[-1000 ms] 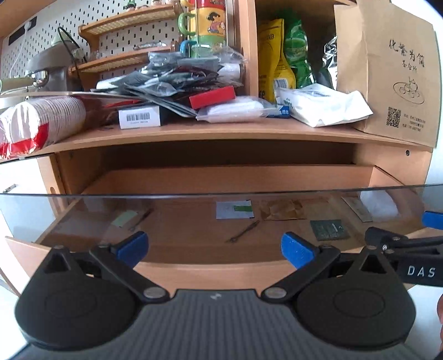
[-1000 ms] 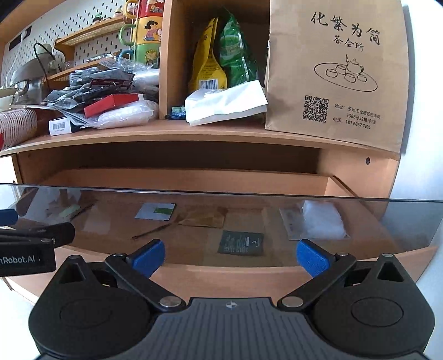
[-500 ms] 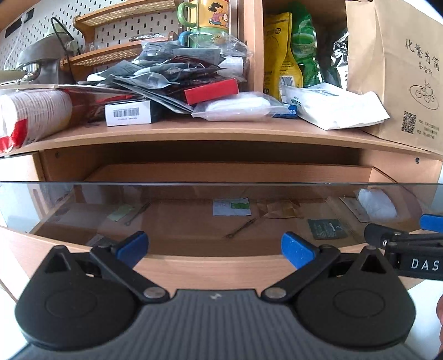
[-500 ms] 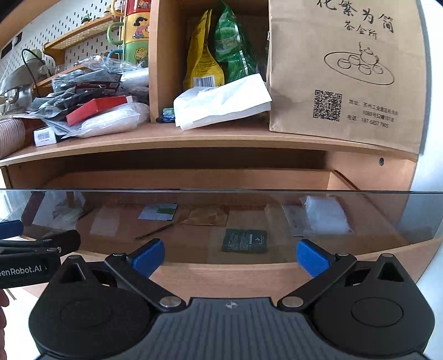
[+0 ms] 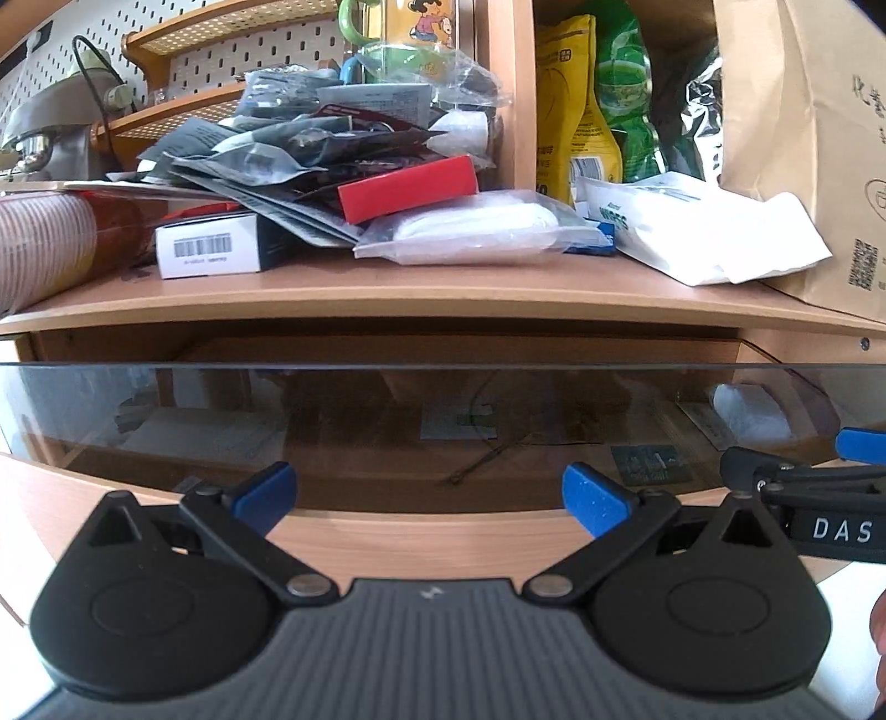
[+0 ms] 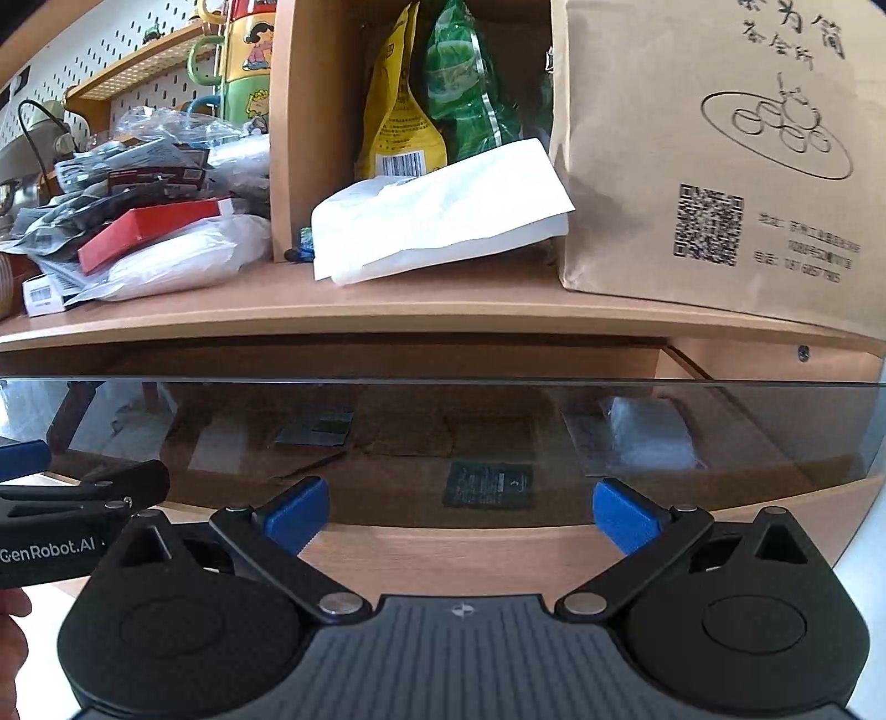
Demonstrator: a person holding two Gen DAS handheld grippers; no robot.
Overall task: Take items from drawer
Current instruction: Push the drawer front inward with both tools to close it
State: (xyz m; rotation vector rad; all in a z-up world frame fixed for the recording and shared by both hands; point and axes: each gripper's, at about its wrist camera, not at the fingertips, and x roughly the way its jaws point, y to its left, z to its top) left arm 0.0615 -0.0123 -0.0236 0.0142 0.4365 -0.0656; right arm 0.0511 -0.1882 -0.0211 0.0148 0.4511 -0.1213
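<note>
Left tool (image 5: 426, 493) spread wide, holding nothing, just short of the open drawer (image 5: 421, 537) with its dark glass front. Ahead of it inside lie a thin stick (image 5: 487, 459) and a white card (image 5: 457, 423). Right tool (image 6: 459, 512) likewise spread and empty; straight ahead a dark green packet (image 6: 488, 486), further right a clear bag (image 6: 650, 437). Above, a cluttered wooden shelf (image 6: 387, 310) carries a brown paper bag (image 6: 720, 155); pegboard wall (image 5: 183, 22) far left.

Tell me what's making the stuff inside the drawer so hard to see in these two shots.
Left wrist: the drawer's tinted glass front darkens the contents and carries reflections; fisheye bends the shelf edge. Right wrist: same dim glass, though the dark green packet stays readable as a shape.
</note>
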